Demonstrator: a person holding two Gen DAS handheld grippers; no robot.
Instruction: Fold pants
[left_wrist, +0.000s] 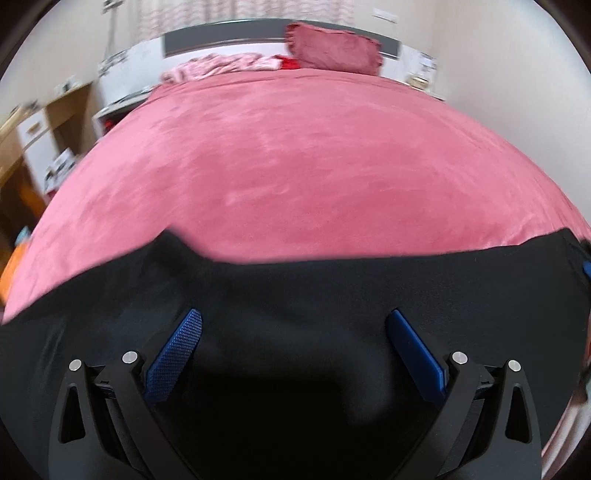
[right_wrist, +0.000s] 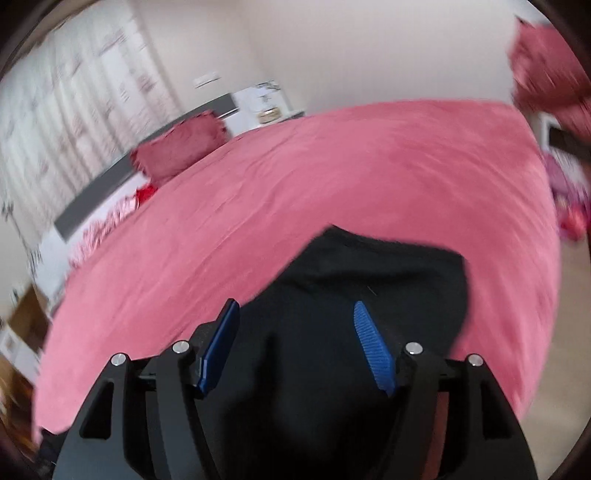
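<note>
Black pants (left_wrist: 332, 288) lie spread across the near edge of a bed with a pink cover (left_wrist: 277, 166). In the left wrist view they run as a wide dark band from left to right. My left gripper (left_wrist: 294, 315) hovers over them, open, its blue pads (left_wrist: 177, 354) far apart and gripping nothing. In the right wrist view one end of the pants (right_wrist: 369, 266) reaches onto the pink cover (right_wrist: 332, 166) with a rounded edge. My right gripper (right_wrist: 295, 304) is open above this end, and its pads (right_wrist: 373, 347) are clear of the cloth.
A dark pink pillow (left_wrist: 332, 48) leans on the grey headboard (left_wrist: 221, 40) at the far end, beside pink patterned clothes (left_wrist: 221, 66). Wooden furniture (left_wrist: 37, 122) stands left of the bed. Curtains (right_wrist: 74, 103) hang behind the headboard. The floor (right_wrist: 576, 266) shows at the right.
</note>
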